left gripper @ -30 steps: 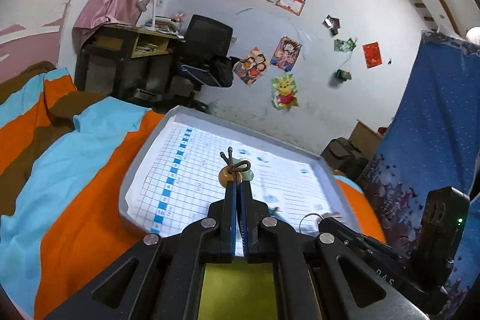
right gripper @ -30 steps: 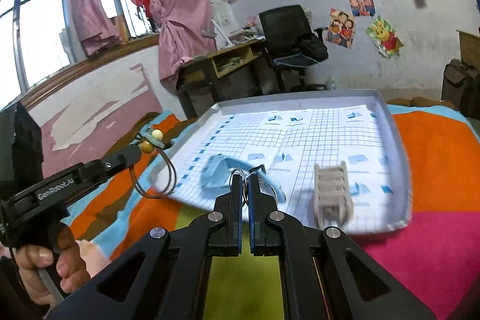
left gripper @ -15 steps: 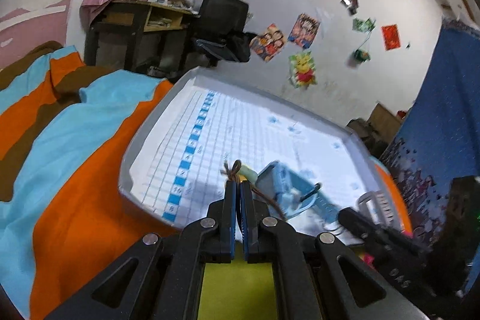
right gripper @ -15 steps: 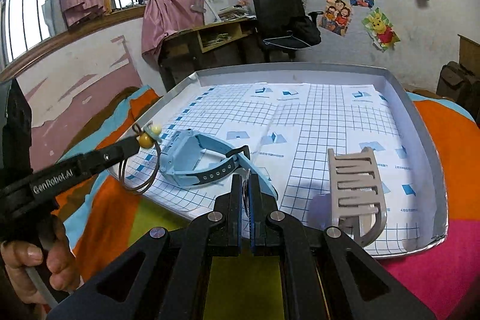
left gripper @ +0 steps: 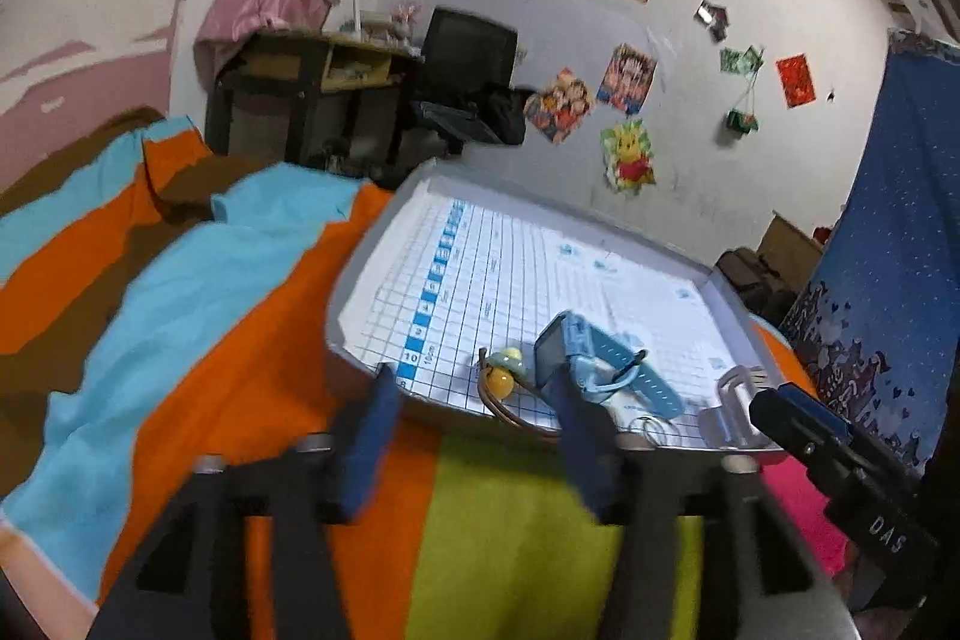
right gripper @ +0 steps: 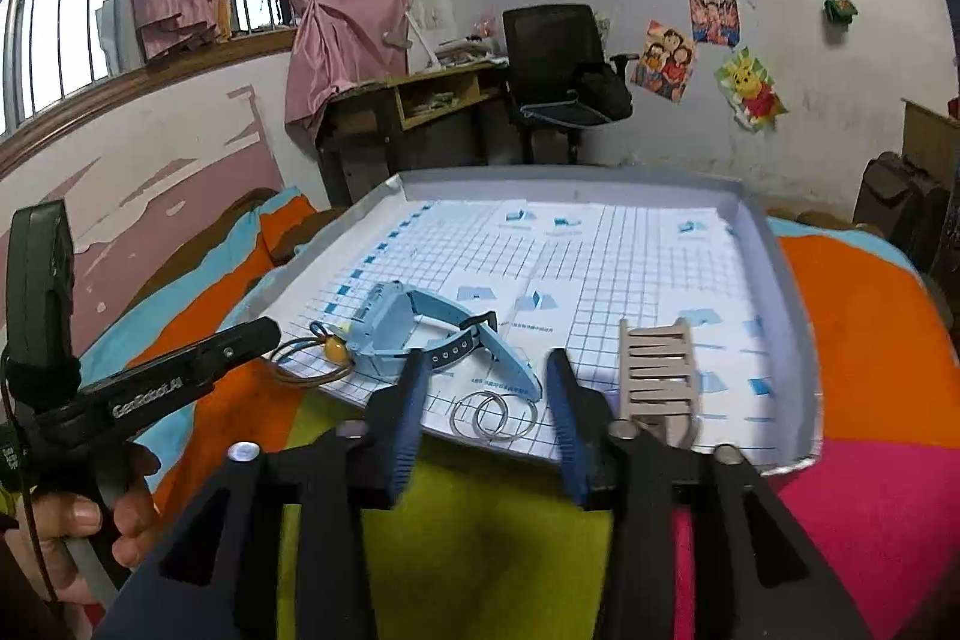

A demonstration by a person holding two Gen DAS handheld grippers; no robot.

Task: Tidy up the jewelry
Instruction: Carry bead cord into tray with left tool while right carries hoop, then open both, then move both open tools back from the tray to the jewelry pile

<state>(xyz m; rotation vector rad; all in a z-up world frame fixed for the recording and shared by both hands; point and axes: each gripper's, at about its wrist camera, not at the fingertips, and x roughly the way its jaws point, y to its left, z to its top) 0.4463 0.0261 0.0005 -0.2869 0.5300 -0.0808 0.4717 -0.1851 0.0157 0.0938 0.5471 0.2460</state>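
- Left gripper (left gripper: pixel 474 424): jaws opening, nothing clamped; cord bracelet (right gripper: pixel 312 355) lies lower left in tray (right gripper: pixel 798 316).
- Blue watch (right gripper: pixel 432 334) centre; next pick needs realignment.
- Right gripper (right gripper: pixel 486 400): jaws opening over rings (right gripper: pixel 492 415).
- Only the right view shows the comb-like holder (right gripper: pixel 660 376) whole.

A grey tray (right gripper: pixel 798 292) lies on the striped bedspread (right gripper: pixel 858 340).
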